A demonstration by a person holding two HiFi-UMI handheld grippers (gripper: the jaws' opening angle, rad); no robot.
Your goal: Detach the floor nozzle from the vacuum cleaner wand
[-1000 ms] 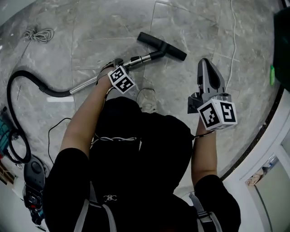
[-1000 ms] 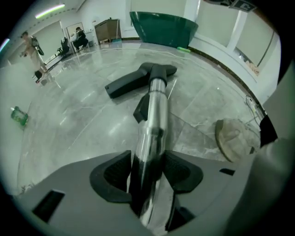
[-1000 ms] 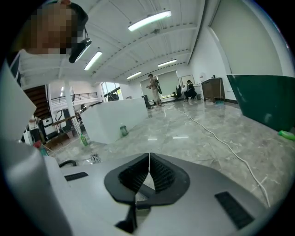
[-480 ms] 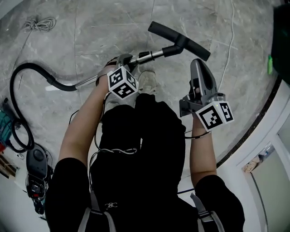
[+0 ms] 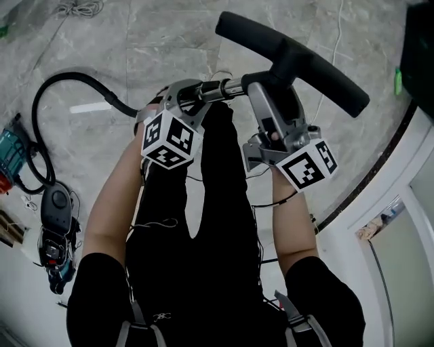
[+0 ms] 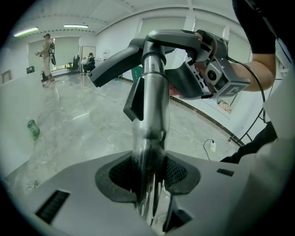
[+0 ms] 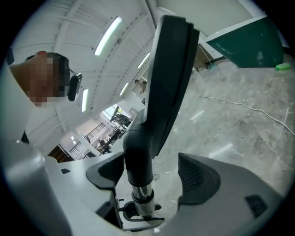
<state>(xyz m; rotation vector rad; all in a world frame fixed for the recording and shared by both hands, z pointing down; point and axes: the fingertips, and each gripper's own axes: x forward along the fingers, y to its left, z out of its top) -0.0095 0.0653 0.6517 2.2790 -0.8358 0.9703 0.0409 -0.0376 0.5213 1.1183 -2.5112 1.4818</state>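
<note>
Grey floor well below. Clamps wand in just-tightened left claw; loosely straddles floor nozzle neck, at wand's three o'clock end, with right claw just sprung wide.

rope: cut by far edge, only near loops show.
dark green unit: cut by right edge; kind n/k.
teal item: cut by left edge; can't ID.
hose: right end hidden, join w/ wand not seen.
far person: too small for detail.
</note>
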